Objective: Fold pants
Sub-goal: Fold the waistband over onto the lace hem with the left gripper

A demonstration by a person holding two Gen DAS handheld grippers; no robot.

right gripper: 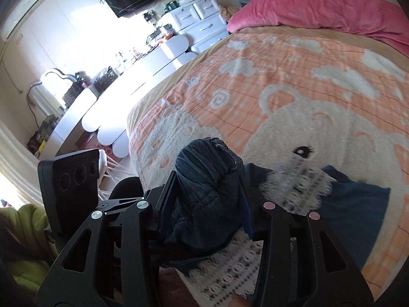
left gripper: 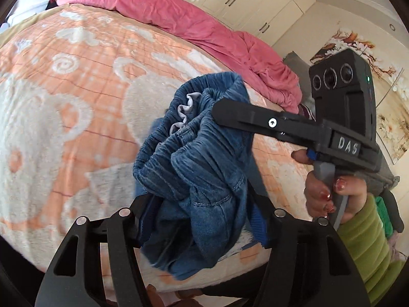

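Blue denim pants with an elastic waistband hang bunched above the bed. My left gripper is shut on the denim near the waistband. My right gripper reaches in from the right in the left wrist view and pinches the upper waistband. In the right wrist view the right gripper is shut on the dark bunched pants, and the left gripper's body stands just to its left.
The bed carries an orange and white bear-pattern blanket and a pink duvet along its far side. A white patterned garment and dark blue cloth lie at the bed's near edge. White desk and drawers stand beside the bed.
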